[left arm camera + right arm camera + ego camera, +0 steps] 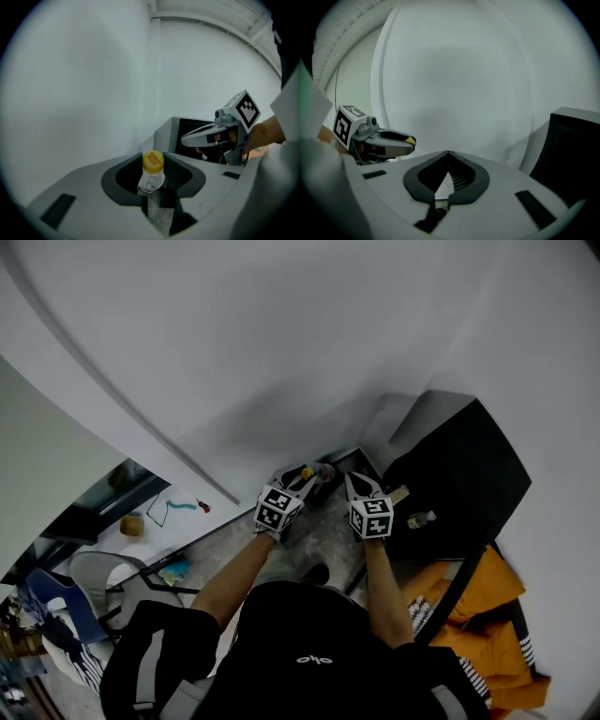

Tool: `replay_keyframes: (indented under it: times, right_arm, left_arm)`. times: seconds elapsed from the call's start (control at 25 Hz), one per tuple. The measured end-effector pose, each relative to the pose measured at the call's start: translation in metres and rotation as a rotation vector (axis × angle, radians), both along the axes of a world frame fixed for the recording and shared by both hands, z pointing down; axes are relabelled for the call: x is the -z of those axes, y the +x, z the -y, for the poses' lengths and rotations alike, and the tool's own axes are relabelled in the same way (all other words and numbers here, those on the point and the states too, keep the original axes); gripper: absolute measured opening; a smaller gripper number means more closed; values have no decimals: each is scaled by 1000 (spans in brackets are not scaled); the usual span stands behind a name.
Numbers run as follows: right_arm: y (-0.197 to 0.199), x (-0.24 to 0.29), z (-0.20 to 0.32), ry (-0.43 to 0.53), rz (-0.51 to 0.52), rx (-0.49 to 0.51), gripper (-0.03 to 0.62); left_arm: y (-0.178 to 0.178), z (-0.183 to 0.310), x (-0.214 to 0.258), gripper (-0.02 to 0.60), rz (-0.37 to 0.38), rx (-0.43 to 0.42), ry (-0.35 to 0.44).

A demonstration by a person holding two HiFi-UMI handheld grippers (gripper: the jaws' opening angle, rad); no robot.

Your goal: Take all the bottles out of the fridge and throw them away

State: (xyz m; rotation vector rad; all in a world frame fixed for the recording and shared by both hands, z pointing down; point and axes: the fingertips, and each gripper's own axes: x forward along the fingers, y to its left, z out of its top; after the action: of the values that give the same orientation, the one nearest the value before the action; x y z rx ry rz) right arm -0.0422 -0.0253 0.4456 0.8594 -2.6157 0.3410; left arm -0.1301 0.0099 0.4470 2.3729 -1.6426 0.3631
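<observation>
A small clear bottle (152,174) with a yellow cap stands upright between the jaws of my left gripper (153,165), whose pads press on its neck. In the head view the left gripper (312,473) is held out in front of me with the yellow cap (307,472) at its tip. My right gripper (448,153) is shut and holds nothing; it hangs just right of the left one (355,480). A second bottle (420,518) lies by the black fridge (464,474) at the right. The fridge's dark opening (197,138) shows behind the right gripper (208,133).
A white wall fills the space ahead. An orange jacket (492,610) lies on the floor at the right. At the left stand a chair (89,582) and a low white surface (173,512) with small items. The floor below the grippers is speckled grey.
</observation>
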Motion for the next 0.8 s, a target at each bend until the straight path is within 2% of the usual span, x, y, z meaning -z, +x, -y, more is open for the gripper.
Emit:
replay_keyframes:
  times: [0.48,0.8]
  right_arm:
    - [6,-27,33,-46,-47,-79,9]
    - [-1,-71,77,-110,-83,-171,9]
  left_arm:
    - [-9,41,-45,140,-16,-68,-74]
    - [-25,96,-107,140,0,-152,-152]
